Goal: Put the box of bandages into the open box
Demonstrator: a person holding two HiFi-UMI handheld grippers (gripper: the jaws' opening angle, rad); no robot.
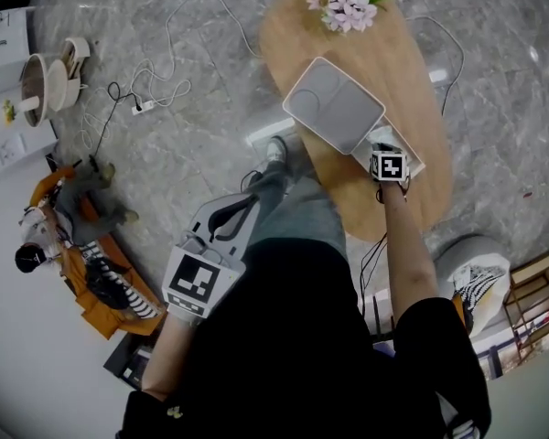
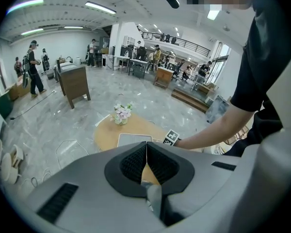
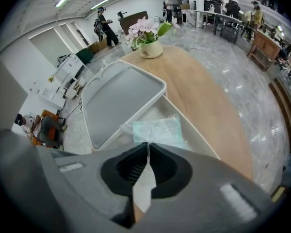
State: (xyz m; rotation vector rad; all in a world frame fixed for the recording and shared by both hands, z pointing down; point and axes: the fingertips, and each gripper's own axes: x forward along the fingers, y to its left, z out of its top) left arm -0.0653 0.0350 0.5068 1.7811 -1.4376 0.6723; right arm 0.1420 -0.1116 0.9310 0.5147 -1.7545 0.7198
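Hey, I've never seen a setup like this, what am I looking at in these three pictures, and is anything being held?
No robot: a person holds a grey two-jaw gripper in each hand. One picture comes from a camera on the person's head, looking down; the other two from cameras riding on the grippers. On the oval wooden table stand a pot of pink flowers and a white plastic box with its lid open; a pale green packet lies inside. The right gripper hangs over the box, the left gripper is away from the table. Both have their jaws together and hold nothing.
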